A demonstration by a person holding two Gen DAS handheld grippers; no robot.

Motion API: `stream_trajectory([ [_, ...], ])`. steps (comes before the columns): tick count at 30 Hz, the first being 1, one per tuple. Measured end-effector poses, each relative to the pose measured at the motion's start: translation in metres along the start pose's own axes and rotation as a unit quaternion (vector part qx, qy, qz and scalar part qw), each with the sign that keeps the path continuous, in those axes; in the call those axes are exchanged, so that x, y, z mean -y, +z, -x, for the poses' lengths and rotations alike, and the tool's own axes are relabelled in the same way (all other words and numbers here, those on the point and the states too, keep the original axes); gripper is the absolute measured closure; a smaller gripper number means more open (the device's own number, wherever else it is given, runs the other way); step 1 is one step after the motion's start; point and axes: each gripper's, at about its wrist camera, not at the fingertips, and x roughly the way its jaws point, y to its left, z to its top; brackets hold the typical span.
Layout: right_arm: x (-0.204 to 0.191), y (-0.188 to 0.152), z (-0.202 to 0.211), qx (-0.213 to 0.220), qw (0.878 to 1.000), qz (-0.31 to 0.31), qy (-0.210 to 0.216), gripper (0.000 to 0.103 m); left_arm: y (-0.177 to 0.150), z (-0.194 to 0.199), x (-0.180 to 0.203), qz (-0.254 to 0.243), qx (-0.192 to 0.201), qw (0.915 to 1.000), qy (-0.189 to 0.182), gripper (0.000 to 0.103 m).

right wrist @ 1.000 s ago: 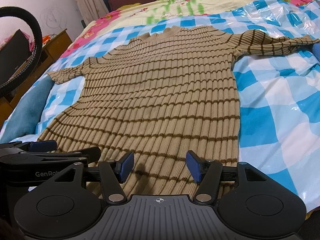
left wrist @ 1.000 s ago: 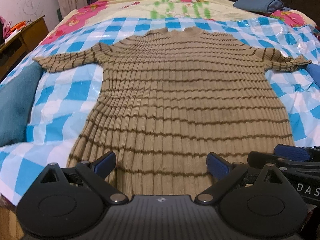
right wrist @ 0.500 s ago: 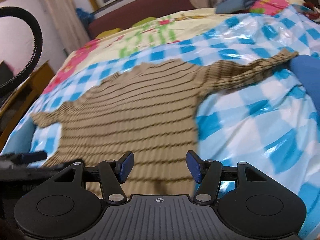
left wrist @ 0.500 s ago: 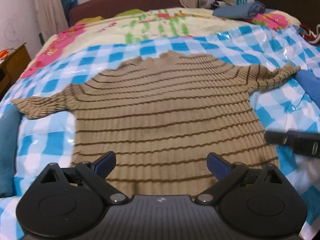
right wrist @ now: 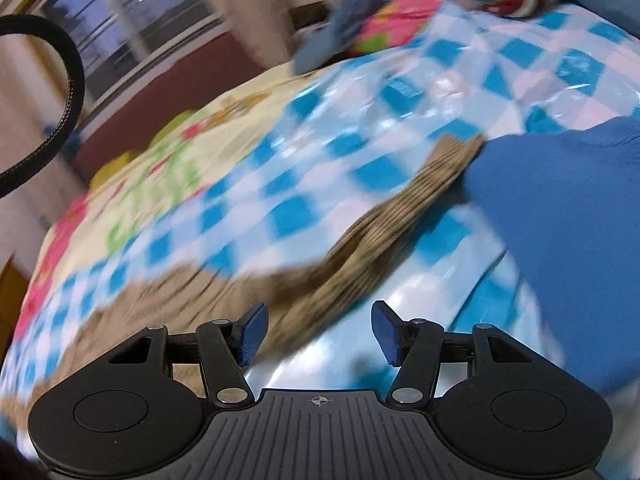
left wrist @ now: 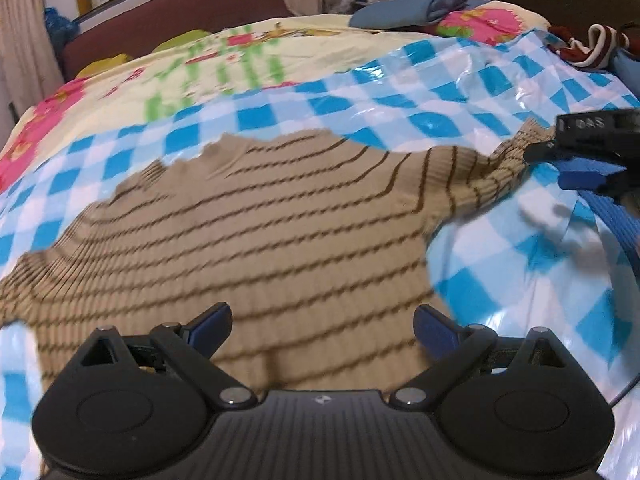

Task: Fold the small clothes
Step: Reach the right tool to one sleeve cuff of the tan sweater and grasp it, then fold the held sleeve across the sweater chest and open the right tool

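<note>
here, spread flat on a glossy blue-and-white checked plastic sheet [left wrist: 452, 92] over a bed: a tan ribbed knit sweater with thin dark brown stripes [left wrist: 248, 232], collar pointing toward the dark red headboard [left wrist: 180, 16]. above the sweater's lower body, the left gripper [left wrist: 322, 326], blue-padded fingers [left wrist: 208, 326] spread wide, nothing between them. at the sweater's right sleeve cuff, the right gripper [left wrist: 576, 166], jaws parted and just narrowed a little, gripping no cloth. in the blurred right wrist view, that same sleeve running up from between the open blue pads [right wrist: 386, 336] to a solid blue cloth [right wrist: 560, 220] beside the cuff. beyond the sweater's collar, a floral yellow bedspread [left wrist: 224, 60] and a folded grey-blue garment [left wrist: 408, 10].
</note>
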Motion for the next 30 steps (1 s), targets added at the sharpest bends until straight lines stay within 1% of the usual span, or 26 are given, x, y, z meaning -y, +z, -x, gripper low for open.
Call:
stream_trajectory([
  [4,0.025,0.027,-0.031,-0.004,0.998,-0.06,-0.014,0.055,0.013,-0.017,0.012,0.006,0.003,0.9999,-0.01,0.001],
  [6,0.032,0.033,-0.041,0.001,0.997,-0.075,-0.025,0.056,0.017,-0.025,0.017,0.009,0.0,0.9998,-0.018,0.001],
  [10,0.041,0.043,-0.056,0.008,0.994,-0.101,-0.031,0.06,0.023,-0.035,0.032,0.003,-0.002,0.9997,-0.026,0.001],
  [11,0.044,0.046,-0.062,0.008,0.994,-0.109,-0.032,0.064,0.024,-0.036,0.034,0.003,-0.002,0.9996,-0.027,0.001],
  [13,0.053,0.048,-0.074,0.002,0.99,-0.138,-0.03,0.084,0.023,-0.036,0.037,0.003,-0.004,0.9996,-0.028,0.001],
  [16,0.064,0.05,-0.078,0.002,0.984,-0.178,-0.014,0.093,0.02,-0.033,0.036,0.007,-0.008,0.9996,-0.027,0.001],
  [18,0.063,0.053,-0.071,0.017,0.985,-0.174,-0.001,0.095,0.016,-0.03,0.033,0.011,-0.009,0.9996,-0.025,0.001],
  [19,0.061,0.054,-0.065,0.027,0.985,-0.17,0.006,0.097,0.014,-0.028,0.03,0.015,-0.008,0.9996,-0.024,0.001],
  [22,0.05,0.062,-0.043,0.057,0.985,-0.157,0.032,0.098,0.007,-0.019,0.017,0.03,-0.004,0.9993,-0.024,0.001],
  [24,0.034,0.069,-0.027,0.075,0.985,-0.144,0.054,0.098,0.002,-0.011,0.005,0.043,0.003,0.9989,-0.021,0.001],
  [27,-0.007,0.077,-0.005,0.1,0.987,-0.09,0.084,0.098,-0.009,0.003,-0.016,0.06,0.014,0.9981,-0.011,0.001],
  [30,-0.071,0.075,0.009,0.108,0.986,-0.021,0.128,0.098,-0.026,0.017,-0.044,0.078,0.022,0.9967,0.006,0.001],
])
